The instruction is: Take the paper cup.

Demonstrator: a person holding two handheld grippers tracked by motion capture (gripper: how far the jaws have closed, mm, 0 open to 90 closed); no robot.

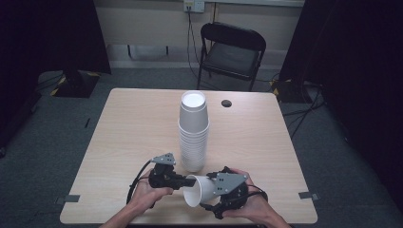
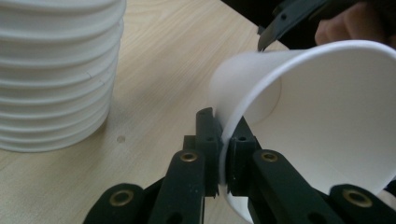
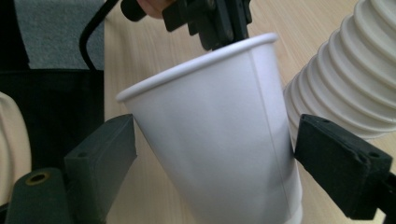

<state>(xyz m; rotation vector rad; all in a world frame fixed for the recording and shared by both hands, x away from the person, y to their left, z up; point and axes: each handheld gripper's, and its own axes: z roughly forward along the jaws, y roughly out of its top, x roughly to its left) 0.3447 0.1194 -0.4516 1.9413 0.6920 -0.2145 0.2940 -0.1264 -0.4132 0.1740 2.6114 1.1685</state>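
Black folding chair, grey carpet, pale wall, dark curtains

One camera sits high above my side of the bench and looks forward and down, from far off. Another rides on my left gripper and looks along its jaws, very close to the white cup. The third rides on my right gripper, just as close. All three see that cup and the stack of cups.
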